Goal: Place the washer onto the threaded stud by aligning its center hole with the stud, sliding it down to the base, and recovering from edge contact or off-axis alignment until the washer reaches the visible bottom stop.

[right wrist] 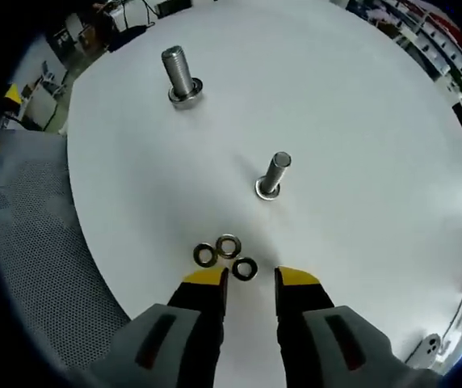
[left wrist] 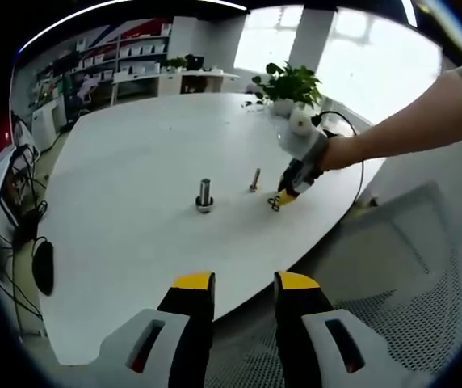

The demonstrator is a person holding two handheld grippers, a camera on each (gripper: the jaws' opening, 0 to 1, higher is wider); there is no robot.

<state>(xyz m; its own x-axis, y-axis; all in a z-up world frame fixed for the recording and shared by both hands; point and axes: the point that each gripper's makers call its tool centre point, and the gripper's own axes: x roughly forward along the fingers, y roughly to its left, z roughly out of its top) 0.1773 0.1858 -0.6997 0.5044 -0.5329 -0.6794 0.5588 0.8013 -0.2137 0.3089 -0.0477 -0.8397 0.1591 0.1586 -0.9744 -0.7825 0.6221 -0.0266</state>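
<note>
Three metal washers lie in a small cluster on the white table: one (right wrist: 205,255) at the left, one (right wrist: 229,245) at the top, one (right wrist: 245,268) at the right. My right gripper (right wrist: 251,279) hovers open just above them, its yellow-tipped jaws straddling the right-hand washer. A slim threaded stud (right wrist: 273,175) stands upright beyond the washers, and a thicker stud (right wrist: 182,77) stands farther off. In the left gripper view, my left gripper (left wrist: 244,284) is open over the table's near edge, empty. There the thick stud (left wrist: 204,195), the slim stud (left wrist: 255,179) and the right gripper (left wrist: 283,196) show ahead.
A person's arm (left wrist: 409,129) reaches in from the right holding the right gripper. A potted plant (left wrist: 289,87) stands at the table's far edge. A grey mesh chair (left wrist: 392,267) sits beside the table. Cables and a mouse (left wrist: 43,267) lie on the floor at the left.
</note>
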